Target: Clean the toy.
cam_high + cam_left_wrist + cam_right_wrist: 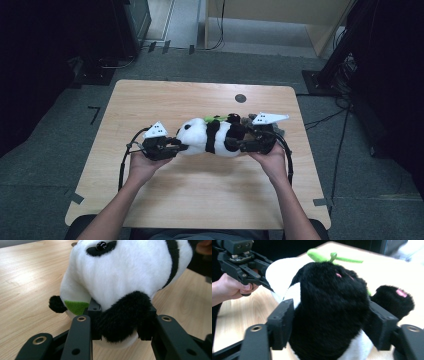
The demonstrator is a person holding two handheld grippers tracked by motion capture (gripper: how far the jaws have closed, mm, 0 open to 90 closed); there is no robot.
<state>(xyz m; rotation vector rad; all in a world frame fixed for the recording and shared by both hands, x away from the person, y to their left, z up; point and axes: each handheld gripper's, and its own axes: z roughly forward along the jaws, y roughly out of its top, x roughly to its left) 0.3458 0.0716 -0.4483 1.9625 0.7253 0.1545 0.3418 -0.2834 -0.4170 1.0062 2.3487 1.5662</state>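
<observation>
Grippers: left pinches panda ear, right prob. clamps leg.

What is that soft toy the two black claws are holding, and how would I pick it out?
Look at the wooden table; near its middle a plush panda lies on its side between the left gripper and the right gripper. It is black and white with a green sprig on it, the only soft, furry thing there.
</observation>
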